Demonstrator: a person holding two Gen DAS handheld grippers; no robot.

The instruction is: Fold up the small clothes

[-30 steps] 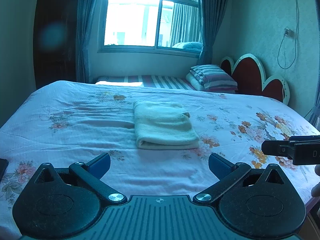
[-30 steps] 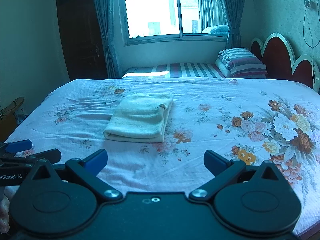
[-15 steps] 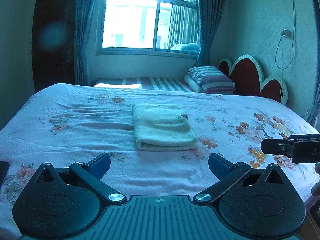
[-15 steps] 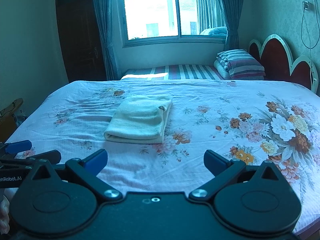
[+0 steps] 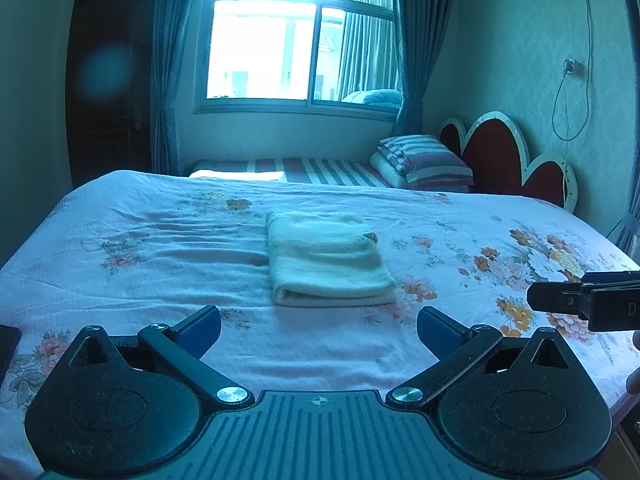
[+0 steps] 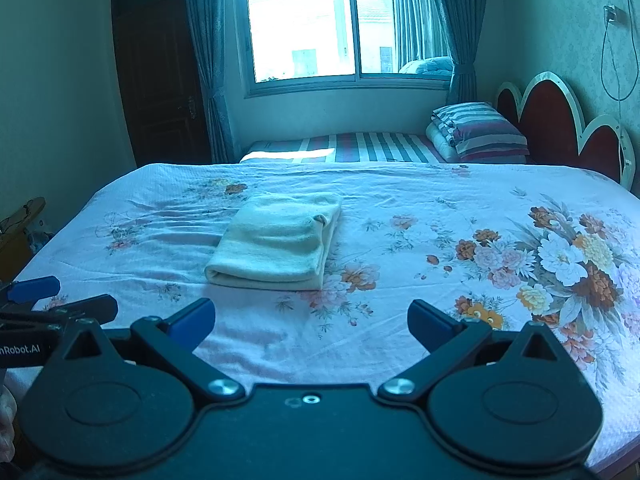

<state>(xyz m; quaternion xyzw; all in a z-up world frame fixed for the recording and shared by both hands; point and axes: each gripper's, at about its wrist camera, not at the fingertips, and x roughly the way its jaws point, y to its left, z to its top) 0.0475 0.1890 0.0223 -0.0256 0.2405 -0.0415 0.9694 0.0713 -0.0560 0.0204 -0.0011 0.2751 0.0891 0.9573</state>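
Note:
A pale cream garment (image 5: 326, 258) lies folded into a neat rectangle in the middle of the floral bedsheet (image 5: 160, 264). It also shows in the right wrist view (image 6: 276, 238). My left gripper (image 5: 318, 326) is open and empty, held above the near edge of the bed, short of the garment. My right gripper (image 6: 310, 318) is open and empty too, at the same distance, with the garment ahead and to its left. Neither gripper touches the cloth.
The bed's floral sheet (image 6: 520, 248) spreads wide to the right. A second bed with a striped cover (image 5: 316, 168) and a stack of striped bedding (image 5: 424, 160) lies behind, by a red headboard (image 5: 504, 160). A dark flat object (image 5: 8, 346) lies at the left edge.
Both grippers have drawn back and lifted slightly, so the garment sits a little lower and farther off. The garment has not moved. Both stay open.

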